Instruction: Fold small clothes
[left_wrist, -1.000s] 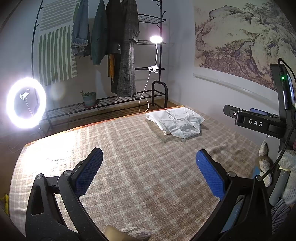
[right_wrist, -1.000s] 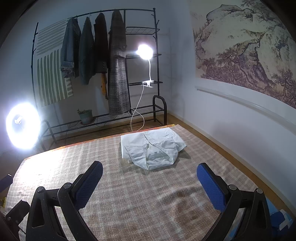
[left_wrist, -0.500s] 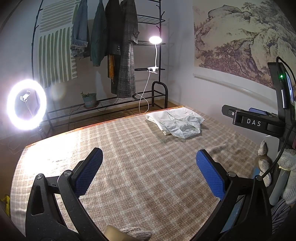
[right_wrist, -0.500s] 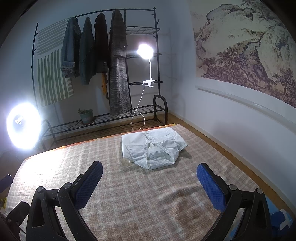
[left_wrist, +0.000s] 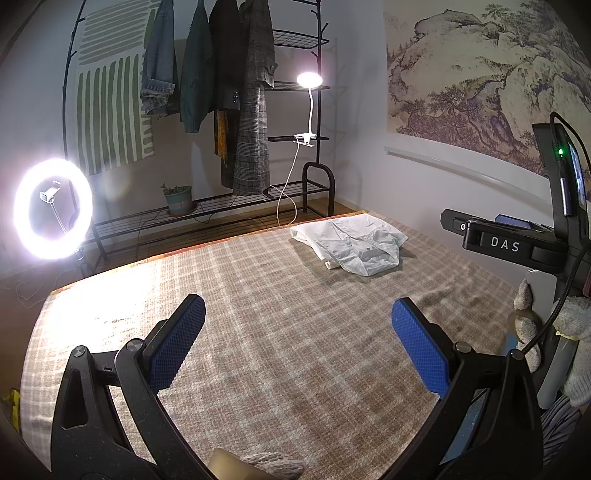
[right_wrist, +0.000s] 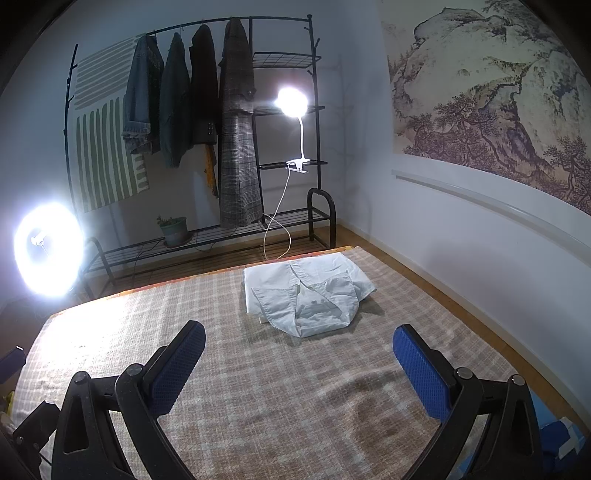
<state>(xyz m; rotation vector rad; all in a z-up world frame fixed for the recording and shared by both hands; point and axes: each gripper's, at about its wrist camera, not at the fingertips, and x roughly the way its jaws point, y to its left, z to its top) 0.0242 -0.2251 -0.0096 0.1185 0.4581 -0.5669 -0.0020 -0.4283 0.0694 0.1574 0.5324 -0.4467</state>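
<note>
A small white shirt (right_wrist: 308, 295) lies crumpled in the middle of the frame, at the far end of a checked blanket (right_wrist: 258, 387). The left gripper (left_wrist: 297, 338) and the right gripper (right_wrist: 299, 363) are both spread wide with nothing in them, low in the frame, well apart from the shirt. Bare blanket lies between. Behind stands a clothes rack (right_wrist: 207, 122), with a bright ring light (left_wrist: 51, 208) at the left edge.

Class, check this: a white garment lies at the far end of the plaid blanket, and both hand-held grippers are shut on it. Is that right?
Not quite. The white garment does lie at the far end of the plaid blanket, but both hand-held grippers, left and right, are open and well short of it, as both wrist views show.
</note>
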